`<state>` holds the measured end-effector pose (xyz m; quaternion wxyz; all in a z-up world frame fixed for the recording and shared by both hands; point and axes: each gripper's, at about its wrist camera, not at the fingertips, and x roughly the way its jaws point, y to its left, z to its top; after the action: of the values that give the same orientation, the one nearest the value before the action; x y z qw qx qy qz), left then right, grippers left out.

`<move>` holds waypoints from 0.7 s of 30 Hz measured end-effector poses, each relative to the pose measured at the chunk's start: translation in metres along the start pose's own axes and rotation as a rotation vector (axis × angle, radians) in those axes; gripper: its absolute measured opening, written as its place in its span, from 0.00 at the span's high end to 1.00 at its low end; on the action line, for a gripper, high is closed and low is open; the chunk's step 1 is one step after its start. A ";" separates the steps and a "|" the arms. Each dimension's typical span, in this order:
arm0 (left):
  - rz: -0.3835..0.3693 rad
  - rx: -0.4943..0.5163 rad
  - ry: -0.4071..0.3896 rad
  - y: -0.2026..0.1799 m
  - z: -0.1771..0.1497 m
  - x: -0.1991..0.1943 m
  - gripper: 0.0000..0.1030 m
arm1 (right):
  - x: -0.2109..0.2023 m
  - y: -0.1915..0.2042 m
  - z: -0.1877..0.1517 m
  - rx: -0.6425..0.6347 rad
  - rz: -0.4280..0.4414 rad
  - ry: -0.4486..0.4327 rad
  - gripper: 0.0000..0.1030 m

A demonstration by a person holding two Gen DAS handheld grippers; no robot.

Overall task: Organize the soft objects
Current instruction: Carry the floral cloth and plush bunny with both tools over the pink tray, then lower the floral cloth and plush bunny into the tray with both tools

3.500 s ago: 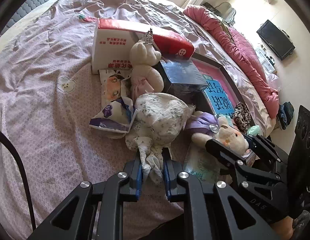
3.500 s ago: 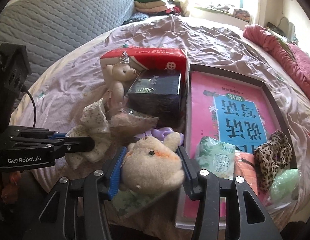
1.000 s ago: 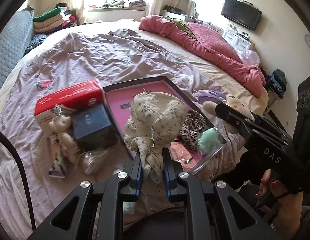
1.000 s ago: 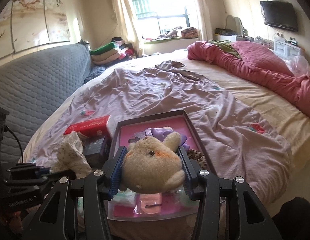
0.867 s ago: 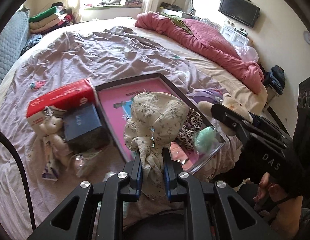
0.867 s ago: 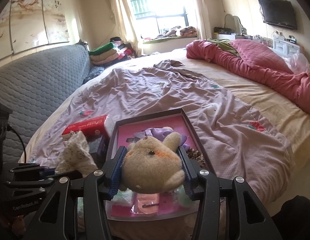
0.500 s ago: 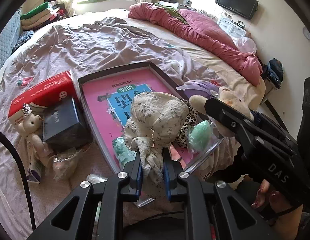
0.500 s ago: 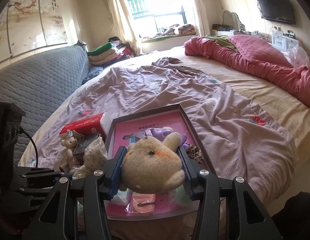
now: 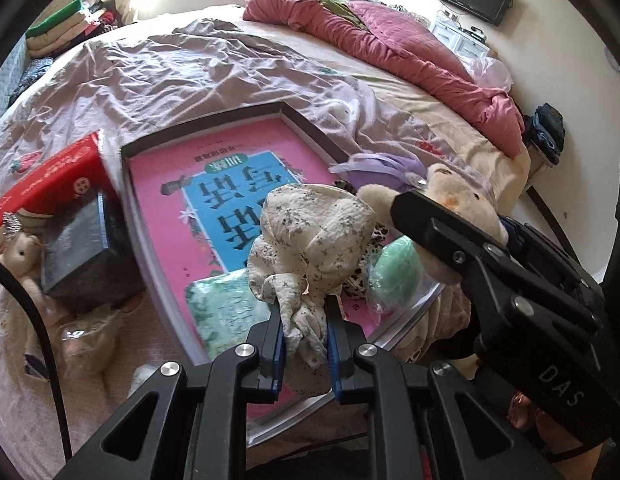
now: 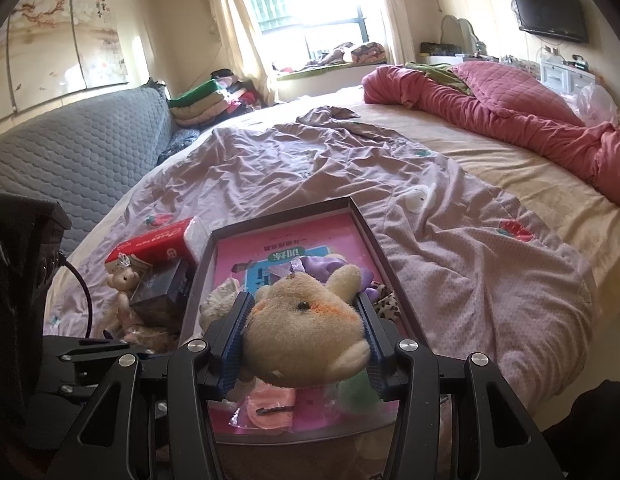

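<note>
My left gripper [image 9: 306,332] is shut on a cream floral cloth toy [image 9: 313,240] and holds it above the near part of a dark-rimmed tray [image 9: 214,120] with a pink and blue base. My right gripper [image 10: 304,344] is shut on a beige plush bunny [image 10: 306,332] with a purple dress, held above the same tray [image 10: 286,212]; it also shows in the left wrist view [image 9: 457,204]. In the tray lie a leopard-print piece [image 10: 385,304], a green soft item [image 9: 393,268] and a pale green packet [image 9: 226,308].
Left of the tray on the bed lie a red tissue box [image 9: 46,176], a dark box [image 9: 78,248], a small cream teddy [image 10: 124,280] and a clear bag [image 9: 86,340]. A pink quilt [image 10: 509,120] lies far right. A grey headboard [image 10: 70,152] runs along the left.
Both grippers lifted their toys off the bed and carried them right, over the tray. In the last second the tray has come closer under them.
</note>
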<state>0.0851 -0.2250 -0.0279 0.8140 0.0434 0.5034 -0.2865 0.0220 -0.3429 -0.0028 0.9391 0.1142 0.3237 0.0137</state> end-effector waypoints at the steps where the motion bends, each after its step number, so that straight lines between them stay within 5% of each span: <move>1: -0.002 0.001 0.007 -0.001 0.000 0.003 0.83 | 0.001 0.000 0.000 0.002 -0.002 0.004 0.49; 21: -0.011 -0.074 0.078 0.024 0.002 0.025 0.83 | 0.036 -0.002 -0.013 0.008 0.005 0.063 0.49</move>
<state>0.1073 -0.2161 -0.0529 0.7931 0.0217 0.5453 -0.2703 0.0425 -0.3387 -0.0353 0.9280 0.1185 0.3527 0.0183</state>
